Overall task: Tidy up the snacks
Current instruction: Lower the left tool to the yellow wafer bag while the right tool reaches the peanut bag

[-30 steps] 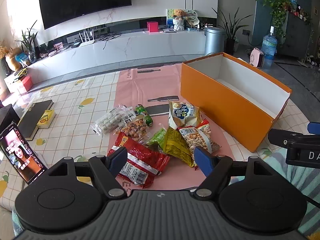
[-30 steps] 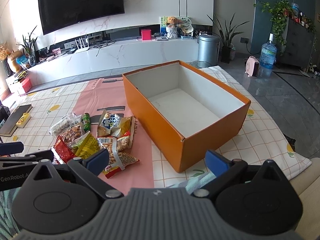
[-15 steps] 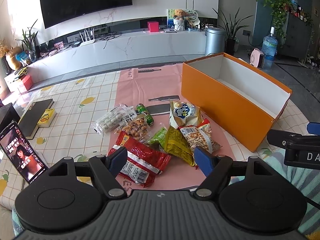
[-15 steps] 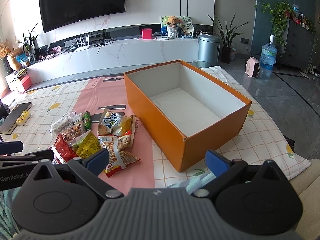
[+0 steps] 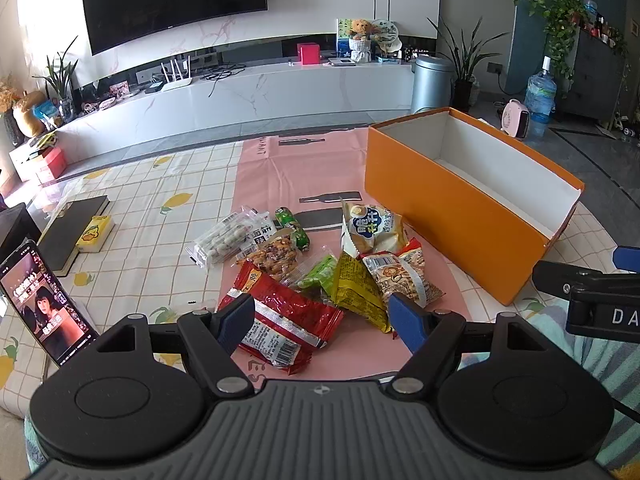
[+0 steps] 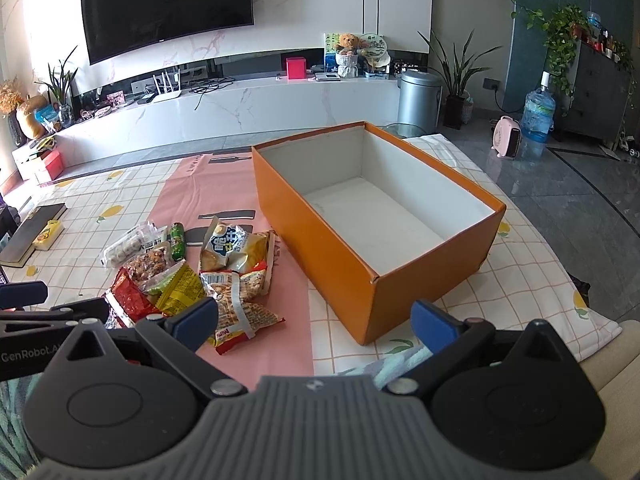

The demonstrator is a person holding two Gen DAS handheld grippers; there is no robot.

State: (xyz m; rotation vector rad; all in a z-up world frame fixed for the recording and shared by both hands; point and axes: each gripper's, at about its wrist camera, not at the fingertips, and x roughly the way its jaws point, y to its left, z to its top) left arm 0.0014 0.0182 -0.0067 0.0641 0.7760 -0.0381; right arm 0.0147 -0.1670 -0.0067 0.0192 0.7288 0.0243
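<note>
orange box (image 6: 372, 216): empty. snack packets (image 5: 320, 264): all still piled beside it. my left gripper (image 5: 322, 318) and right gripper (image 6: 314, 318): both spread, holding nothing.

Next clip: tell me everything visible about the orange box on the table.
The orange box is a lidless rectangular carton, apparently stiff cardboard, orange outside and white inside. It stands upright on the checked tablecloth, its left end over the pink runner. The right wrist view shows its white floor bare: no snacks are inside yet. Its corners look slightly scuffed. The snack pile lies just to its left; whether the nearest packet touches it is unclear. Neither pair of tongs touches it.
</note>
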